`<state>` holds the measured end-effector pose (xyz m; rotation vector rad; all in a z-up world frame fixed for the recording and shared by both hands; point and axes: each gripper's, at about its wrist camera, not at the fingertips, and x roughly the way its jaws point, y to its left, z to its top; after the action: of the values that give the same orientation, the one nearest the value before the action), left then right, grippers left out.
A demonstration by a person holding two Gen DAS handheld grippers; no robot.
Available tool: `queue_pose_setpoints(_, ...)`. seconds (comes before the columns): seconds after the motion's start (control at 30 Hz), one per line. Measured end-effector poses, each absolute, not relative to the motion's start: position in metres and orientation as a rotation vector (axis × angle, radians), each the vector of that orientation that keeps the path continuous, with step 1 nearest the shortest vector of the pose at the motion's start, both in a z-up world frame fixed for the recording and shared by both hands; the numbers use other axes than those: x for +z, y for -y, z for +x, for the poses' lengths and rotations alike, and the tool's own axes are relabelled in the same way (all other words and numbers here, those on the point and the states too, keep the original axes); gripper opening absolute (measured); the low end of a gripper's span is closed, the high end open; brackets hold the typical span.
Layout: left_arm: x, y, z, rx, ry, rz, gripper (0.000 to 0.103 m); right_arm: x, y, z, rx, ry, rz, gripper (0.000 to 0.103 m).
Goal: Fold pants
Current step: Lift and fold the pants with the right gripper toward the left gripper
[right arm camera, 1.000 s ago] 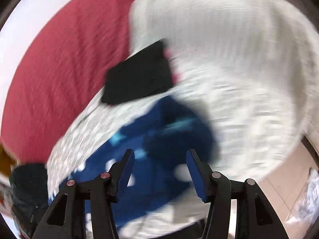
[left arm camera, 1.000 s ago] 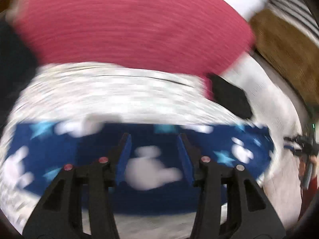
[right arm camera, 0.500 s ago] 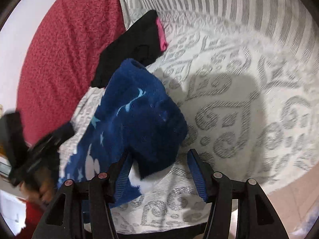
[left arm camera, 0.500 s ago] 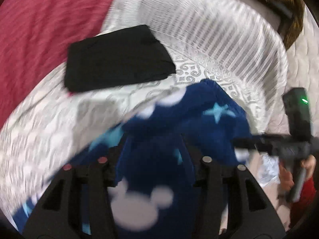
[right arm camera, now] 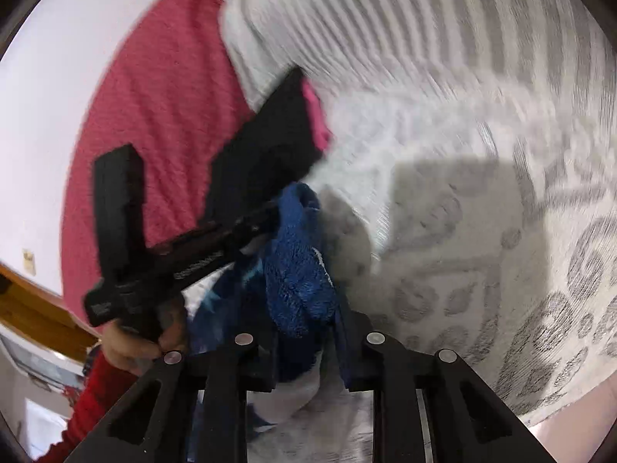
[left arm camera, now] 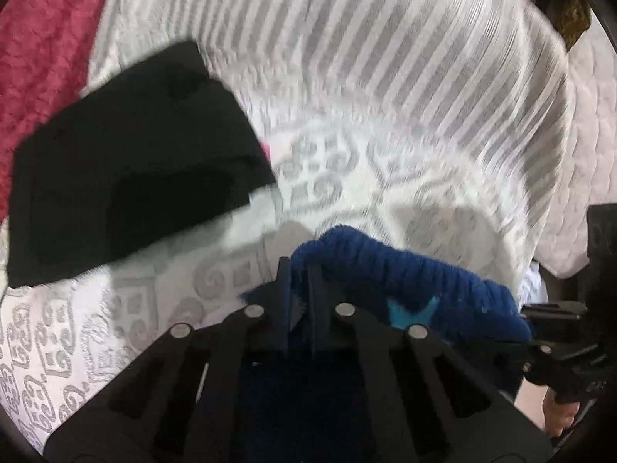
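The blue fleece pants (left arm camera: 405, 277) with pale stars lie bunched on the white and grey patterned bedspread (left arm camera: 347, 177). My left gripper (left arm camera: 299, 268) is shut on a thick edge of the blue fabric, which is pinched between its pads. In the right wrist view the same pants (right arm camera: 297, 270) bulge up between the fingers of my right gripper (right arm camera: 306, 310). Its jaws are closing and press the fleece from both sides. The left gripper (right arm camera: 275, 212) enters from the left, held by a hand (right arm camera: 135, 343) in a red sleeve, its tip at the same bundle.
A folded black garment (left arm camera: 135, 162) with a pink edge (right arm camera: 314, 115) lies on the bedspread just beyond the pants. A red blanket (right arm camera: 154, 115) covers the far left. The bed's edge and floor (right arm camera: 559, 432) are at the lower right.
The left gripper swung from the spread-out pants to their bunched end and shut on it. The right gripper sank closer, and its wide jaws narrowed onto the fleece.
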<state>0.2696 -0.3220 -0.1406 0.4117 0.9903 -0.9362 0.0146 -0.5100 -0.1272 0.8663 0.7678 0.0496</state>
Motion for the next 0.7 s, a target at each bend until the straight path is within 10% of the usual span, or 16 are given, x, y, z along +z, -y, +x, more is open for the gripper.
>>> queue_pose_setpoints(0.4,-0.156,0.319,0.268,-0.832,-0.974,0.431,0.017,-0.139,0.518,-0.002,-0.067,-0.864,0.782,0.039)
queue_pose_setpoints(0.63,-0.056,0.162,0.230,-0.691,-0.778,0.266,0.071,-0.080,0.522,-0.043,-0.189,-0.773,0.664,0.053)
queue_pose_setpoints(0.7,-0.043,0.080,0.212,-0.549,-0.741,0.192,0.071,-0.066,0.511,-0.049,-0.157,-0.754,0.641,0.053)
